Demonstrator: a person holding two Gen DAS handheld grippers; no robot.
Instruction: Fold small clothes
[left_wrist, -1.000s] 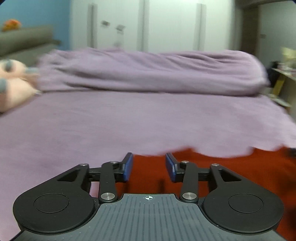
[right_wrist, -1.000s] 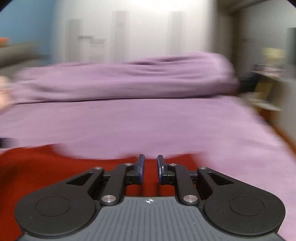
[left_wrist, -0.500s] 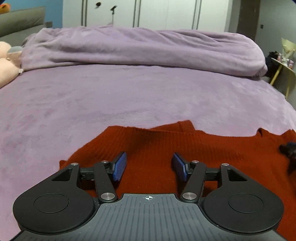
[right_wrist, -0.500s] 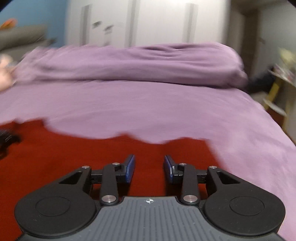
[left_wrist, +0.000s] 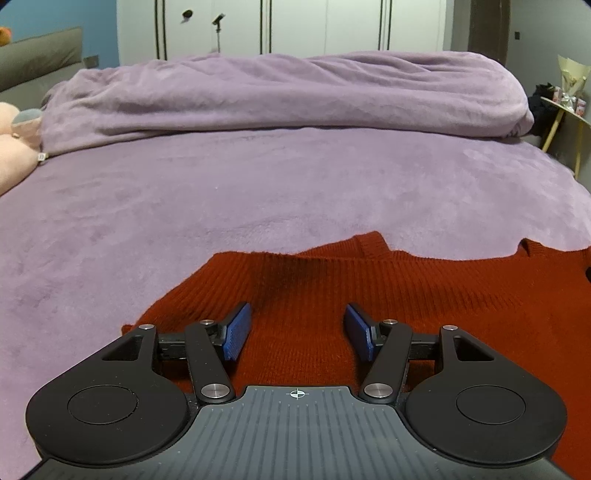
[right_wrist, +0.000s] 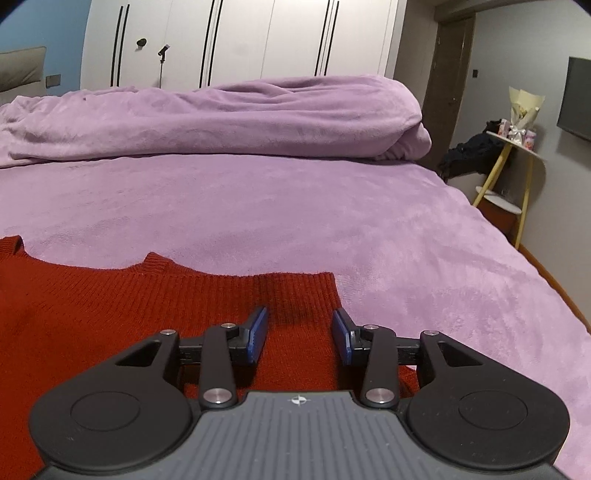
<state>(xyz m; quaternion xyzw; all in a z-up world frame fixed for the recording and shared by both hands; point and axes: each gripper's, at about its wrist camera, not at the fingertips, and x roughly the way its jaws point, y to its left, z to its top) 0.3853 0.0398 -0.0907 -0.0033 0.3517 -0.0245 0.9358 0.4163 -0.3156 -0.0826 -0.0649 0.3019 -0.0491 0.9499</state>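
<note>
Red knit sweater (left_wrist: 424, 295) flat beneath open left claw (left_wrist: 297, 321).

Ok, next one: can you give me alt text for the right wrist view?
The right gripper, its blue-padded jaws just opened with nothing clamped, hovers over the right end of a red ribbed knit sweater lying flat on a purple fleece bedspread. Behind lie a bunched purple blanket, white wardrobe doors and a yellow-legged side table.

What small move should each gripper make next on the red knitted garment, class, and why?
Probably lower both and close on the near edge. The left gripper and right gripper hover open over the red knitted garment, which lies flat on the purple bedspread; nothing is gripped yet.
</note>
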